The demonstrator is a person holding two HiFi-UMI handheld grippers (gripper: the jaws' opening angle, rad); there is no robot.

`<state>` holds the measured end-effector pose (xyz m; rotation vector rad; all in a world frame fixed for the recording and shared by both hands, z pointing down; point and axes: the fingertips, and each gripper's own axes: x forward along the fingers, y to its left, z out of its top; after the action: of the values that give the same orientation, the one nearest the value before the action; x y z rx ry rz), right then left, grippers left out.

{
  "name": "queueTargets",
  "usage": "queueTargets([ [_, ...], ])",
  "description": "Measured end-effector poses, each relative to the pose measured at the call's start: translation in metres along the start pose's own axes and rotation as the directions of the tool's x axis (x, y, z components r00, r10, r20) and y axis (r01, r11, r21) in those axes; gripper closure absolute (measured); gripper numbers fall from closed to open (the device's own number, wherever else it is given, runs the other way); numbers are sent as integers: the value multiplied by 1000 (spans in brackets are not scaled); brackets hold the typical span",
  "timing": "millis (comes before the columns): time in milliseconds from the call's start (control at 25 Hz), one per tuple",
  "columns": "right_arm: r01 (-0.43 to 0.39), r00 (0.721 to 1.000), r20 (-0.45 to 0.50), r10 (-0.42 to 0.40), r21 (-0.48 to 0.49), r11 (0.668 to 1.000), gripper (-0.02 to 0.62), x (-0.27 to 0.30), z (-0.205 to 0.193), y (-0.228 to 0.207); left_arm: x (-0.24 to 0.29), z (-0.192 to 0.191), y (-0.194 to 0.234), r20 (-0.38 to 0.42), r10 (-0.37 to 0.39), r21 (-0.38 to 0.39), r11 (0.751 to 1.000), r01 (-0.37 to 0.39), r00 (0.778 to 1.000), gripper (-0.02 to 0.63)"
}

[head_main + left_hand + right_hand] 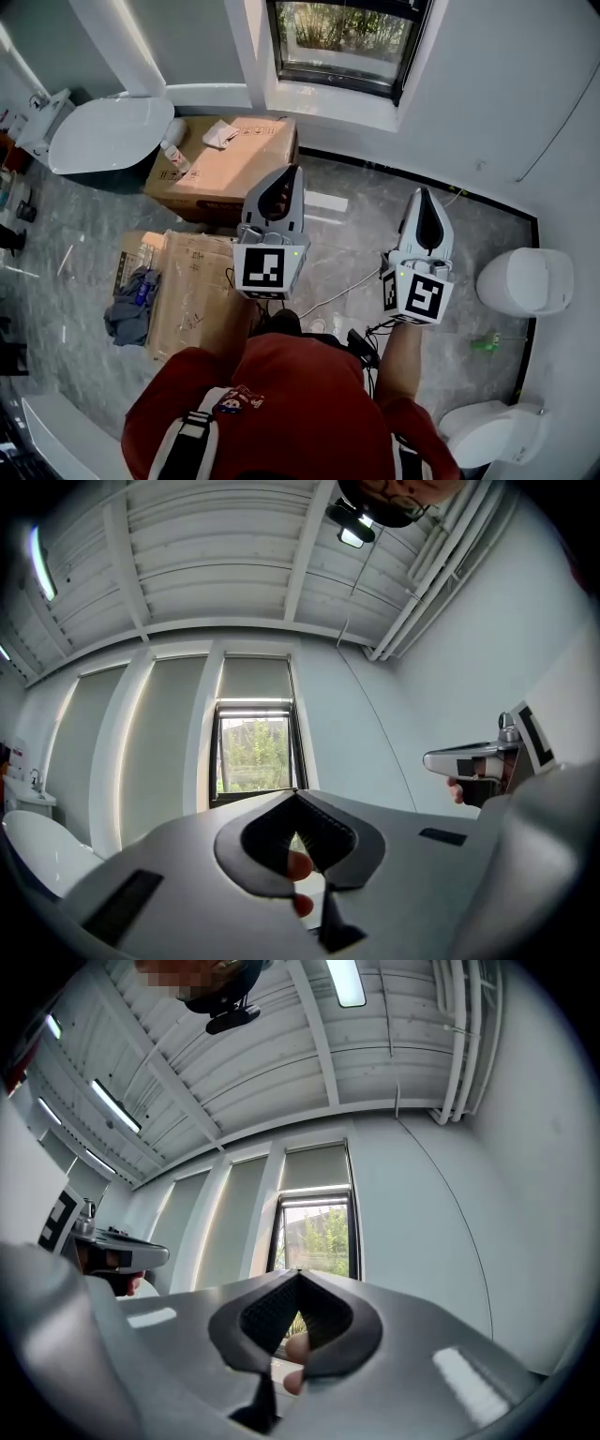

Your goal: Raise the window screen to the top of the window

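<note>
The window [347, 42] is set in the white wall ahead of me, with green plants behind its glass. In the left gripper view the window [255, 752] has a grey screen panel [255, 679] above the clear glass; the right gripper view shows the same window [317, 1237] and screen [316, 1168]. My left gripper [284, 176] and right gripper [423, 195] are held side by side in the air, well short of the window, pointing toward it. Both are shut with nothing between the jaws, as seen at the left gripper [296, 794] and the right gripper [298, 1274].
A cardboard box [225, 164] stands on the floor below the window, with a white tub [108, 136] to its left. Flat cardboard [192, 286] and a grey cloth [131, 309] lie at the left. Two white toilets [525, 281] [487, 431] stand at the right; cables [347, 286] run over the floor.
</note>
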<state>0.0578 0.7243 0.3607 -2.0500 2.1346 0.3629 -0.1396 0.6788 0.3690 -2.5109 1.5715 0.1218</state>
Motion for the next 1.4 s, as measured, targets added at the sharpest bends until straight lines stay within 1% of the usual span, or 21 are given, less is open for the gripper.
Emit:
queueTargets([
  [200, -1, 1000, -12, 1, 13, 1000, 588, -3, -6, -5, 2, 3, -2, -5, 17, -7, 1000, -17, 1000, 601],
  [280, -10, 1000, -15, 10, 8, 1000, 588, 1, -8, -5, 4, -2, -1, -5, 21, -15, 1000, -21, 1000, 601],
  [520, -26, 1000, -15, 25, -16, 1000, 588, 28, -18, -2, 27, -12, 10, -3, 34, -24, 999, -34, 999, 601],
  [640, -24, 1000, -16, 23, -25, 999, 588, 52, -25, -4, 49, -20, 21, 8, 36, -39, 999, -36, 999, 601],
  [800, -25, 1000, -14, 25, -32, 999, 588, 91, -35, -7, 85, -27, 39, 9, 33, -39, 999, -32, 999, 601],
  [1240, -6, 999, -36, 4, -53, 999, 588, 218, -65, 13, 192, -44, 116, -3, 11, -39, 999, -11, 1000, 601],
  [1400, 3, 999, -42, -6, -65, 998, 588, 253, -74, 26, 221, -53, 148, 23, 13, -45, 999, -12, 1000, 601],
])
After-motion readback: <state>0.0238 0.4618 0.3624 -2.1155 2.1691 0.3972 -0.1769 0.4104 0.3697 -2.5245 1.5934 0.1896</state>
